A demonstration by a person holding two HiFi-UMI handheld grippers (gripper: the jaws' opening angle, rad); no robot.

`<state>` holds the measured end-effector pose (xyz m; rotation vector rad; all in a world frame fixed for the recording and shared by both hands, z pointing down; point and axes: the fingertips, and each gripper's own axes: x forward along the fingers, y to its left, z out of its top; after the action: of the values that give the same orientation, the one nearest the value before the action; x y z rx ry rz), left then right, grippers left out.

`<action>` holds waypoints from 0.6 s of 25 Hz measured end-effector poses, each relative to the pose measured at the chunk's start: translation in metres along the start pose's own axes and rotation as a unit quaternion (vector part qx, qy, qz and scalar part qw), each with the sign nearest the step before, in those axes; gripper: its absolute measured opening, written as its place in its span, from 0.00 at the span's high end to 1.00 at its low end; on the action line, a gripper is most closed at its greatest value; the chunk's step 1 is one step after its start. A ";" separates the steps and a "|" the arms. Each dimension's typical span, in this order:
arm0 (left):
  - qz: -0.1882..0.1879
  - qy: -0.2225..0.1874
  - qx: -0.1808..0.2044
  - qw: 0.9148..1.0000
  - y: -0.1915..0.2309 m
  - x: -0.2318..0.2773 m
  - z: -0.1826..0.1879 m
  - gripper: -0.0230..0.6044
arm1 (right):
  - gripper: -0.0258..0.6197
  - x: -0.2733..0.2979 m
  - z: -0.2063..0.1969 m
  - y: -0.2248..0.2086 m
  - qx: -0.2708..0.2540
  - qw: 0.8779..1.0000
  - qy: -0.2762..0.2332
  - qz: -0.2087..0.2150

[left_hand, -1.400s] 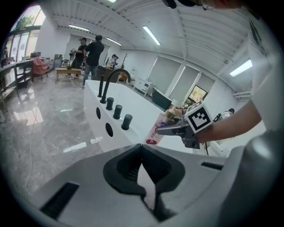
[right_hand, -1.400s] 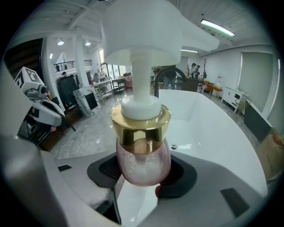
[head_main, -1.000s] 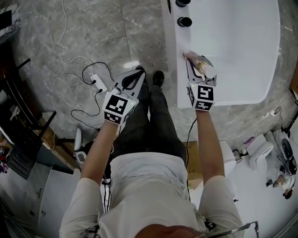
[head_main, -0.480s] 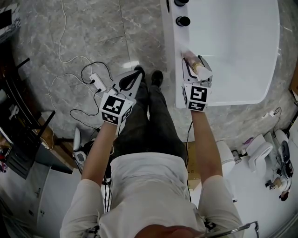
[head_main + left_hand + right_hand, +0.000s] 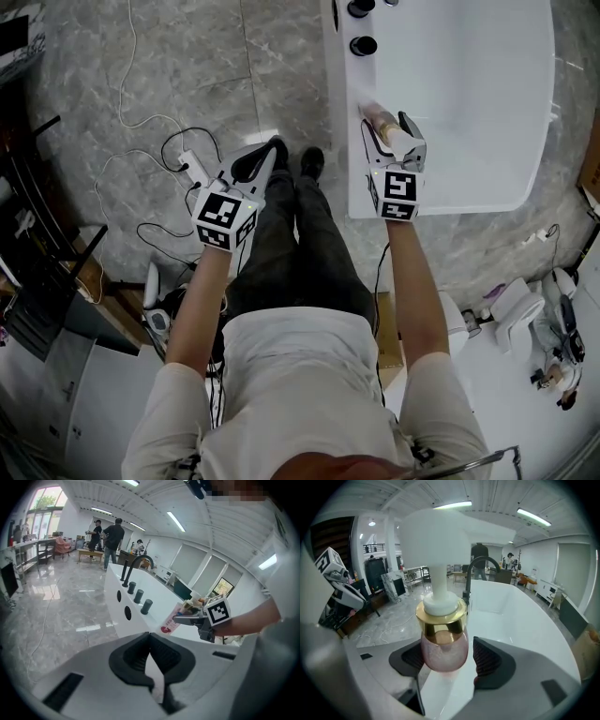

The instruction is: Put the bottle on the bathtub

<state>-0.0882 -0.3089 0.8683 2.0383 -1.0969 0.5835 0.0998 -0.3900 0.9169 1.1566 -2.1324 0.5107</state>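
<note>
My left gripper (image 5: 150, 648) is on the left, out over the grey floor (image 5: 187, 56), above a white cable (image 5: 141, 155) and close to my shoes (image 5: 314, 157). Its claw is pressed together and there is nothing in it. I think it hangs there because this job needs only one claw, and out there it cannot bump anything.

Next comes my right gripper (image 5: 392, 139). Its claw is pinching the bottle (image 5: 443, 651) up high, just under the gold ring and the white pump. One pad sits tight on the pink glass. I can see a thin slice of white beside the other pad, but the bottle leans in the air, so I think it is held. Holding it up high leaves the bottom free to go down first.

The bottle is over the left rim of the white bathtub (image 5: 469, 192), a little way from the two black knobs (image 5: 363, 45). I cannot tell if its bottom touches the rim yet. The rim is flat but narrow, so I think I need to stand the bottle up straight before I let go, or it may slide into the tub.
</note>
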 end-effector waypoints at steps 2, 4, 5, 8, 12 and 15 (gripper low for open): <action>0.007 -0.005 -0.006 1.000 0.001 -0.006 0.000 0.95 | 0.50 -0.004 0.000 0.002 -0.002 1.000 0.000 0.006; 0.010 -0.011 -0.009 1.000 0.000 -0.012 0.002 0.95 | 0.50 -0.009 0.003 0.003 -0.004 1.000 -0.003 0.011; 0.009 -0.015 -0.012 1.000 -0.001 -0.016 0.004 0.95 | 0.50 -0.013 0.004 0.004 -0.006 1.000 -0.003 0.014; 0.012 -0.024 -0.018 0.999 -0.006 -0.028 0.008 0.95 | 0.49 -0.029 0.004 0.010 -0.018 0.999 0.001 0.028; 0.017 -0.034 -0.015 0.999 -0.013 -0.039 0.021 0.95 | 0.48 -0.050 0.008 0.005 -0.014 0.999 0.000 0.031; 0.012 -0.043 -0.015 0.999 -0.030 -0.058 0.033 0.95 | 0.48 -0.079 0.013 0.007 -0.011 0.999 0.004 0.036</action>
<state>-0.0923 -0.2941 0.7971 2.0427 -1.1755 0.4913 0.1209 -0.3474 0.8524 1.0668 -2.1745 0.5220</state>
